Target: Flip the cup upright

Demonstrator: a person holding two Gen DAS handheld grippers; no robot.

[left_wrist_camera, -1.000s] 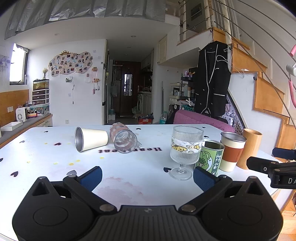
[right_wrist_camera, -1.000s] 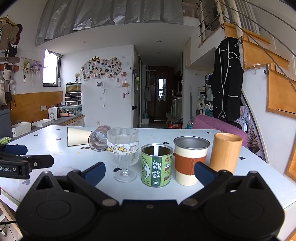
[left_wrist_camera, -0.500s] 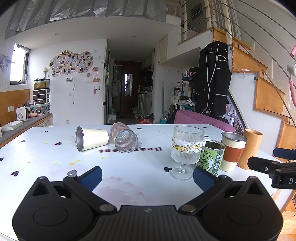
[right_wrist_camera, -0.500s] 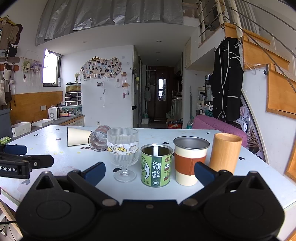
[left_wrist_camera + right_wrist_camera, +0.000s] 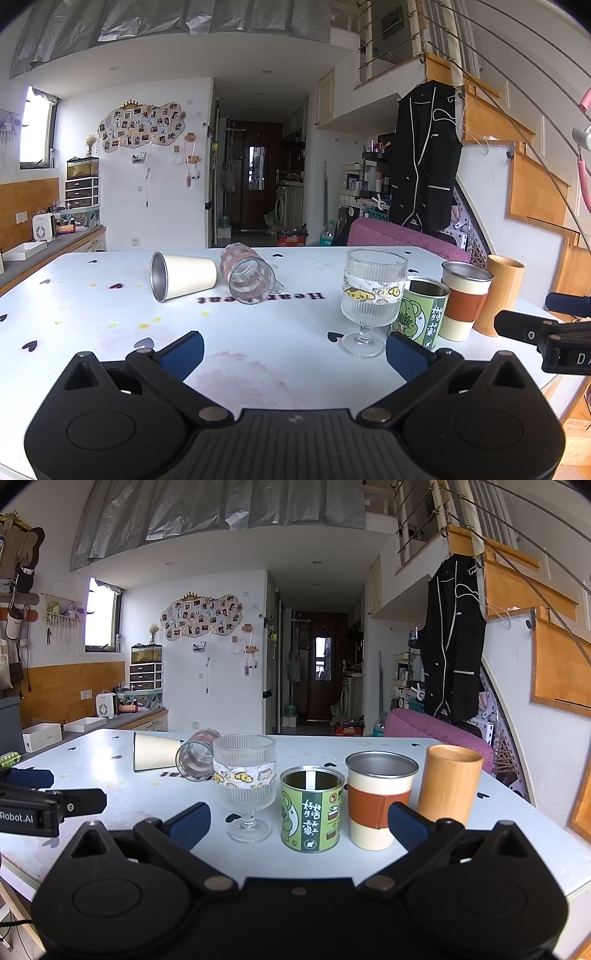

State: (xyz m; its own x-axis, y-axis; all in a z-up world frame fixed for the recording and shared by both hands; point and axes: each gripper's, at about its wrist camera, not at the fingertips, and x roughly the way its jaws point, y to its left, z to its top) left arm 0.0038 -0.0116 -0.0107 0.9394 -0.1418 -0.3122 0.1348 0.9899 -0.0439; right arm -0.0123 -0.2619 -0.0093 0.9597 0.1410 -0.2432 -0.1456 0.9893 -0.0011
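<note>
— While both grippers hang spread and empty, where do the tipped cups lie?
— Cream cup lies on its side on the surface, touching the checked glass mug, also tipped; both sit far beyond the left gripper, left of the stemmed glass. The right gripper faces the upright cups

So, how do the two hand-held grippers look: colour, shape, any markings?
The left hand-held gripper and the right hand-held gripper match: black ribbed body, round side discs, silver pivot screws, angled black fingers with blue pads. White "Robot.AI" lettering marks the left one's side. No cables or sleeves are visible.
</note>
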